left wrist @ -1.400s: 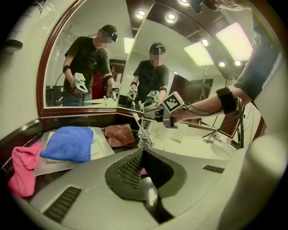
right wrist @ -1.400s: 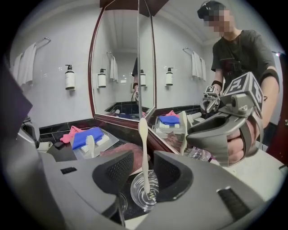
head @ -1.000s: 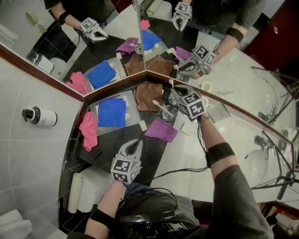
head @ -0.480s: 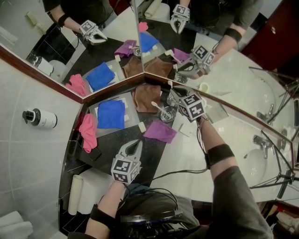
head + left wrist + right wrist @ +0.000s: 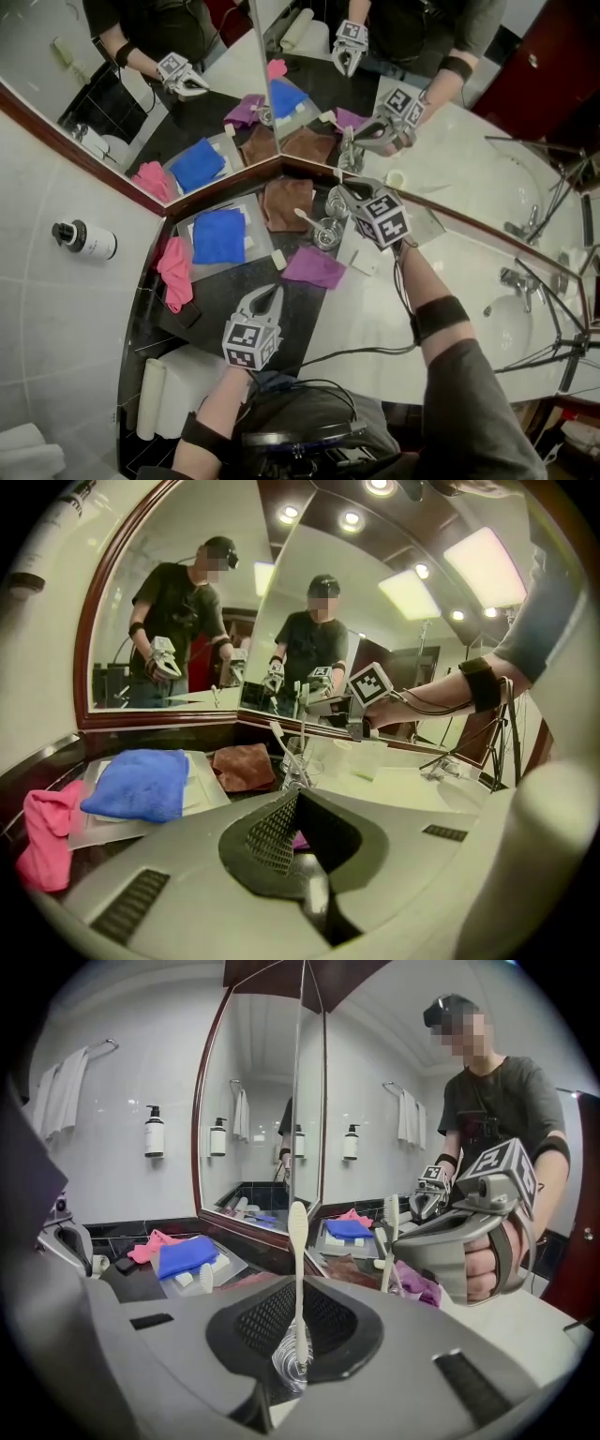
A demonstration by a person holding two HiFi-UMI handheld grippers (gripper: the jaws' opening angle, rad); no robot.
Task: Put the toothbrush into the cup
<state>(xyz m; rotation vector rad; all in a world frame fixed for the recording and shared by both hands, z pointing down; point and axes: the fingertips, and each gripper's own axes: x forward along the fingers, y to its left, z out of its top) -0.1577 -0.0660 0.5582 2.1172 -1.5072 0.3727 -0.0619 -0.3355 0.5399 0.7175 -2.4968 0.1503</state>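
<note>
Right gripper still clamps toothbrush upright, barely shifted over cup — not dropped in yet; left gripper closed, empty.

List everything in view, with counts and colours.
blue cloth: 1, blue, on tray
pink cloth: 1, pink, left of tray
brown cloth: 1, brown, right of tray
near cup: 1, clear, right of brown cloth
far cup: 1, clear, behind near cup
purple cloth: 1, purple, person's side of near cup
leaning toothbrush: 1, white, in near cup
held toothbrush: 1, white, upright in right tool
bottle: 1, white, far left
left tool: 1, grey, shut, empty
right tool: 1, grey, shut on held toothbrush
</note>
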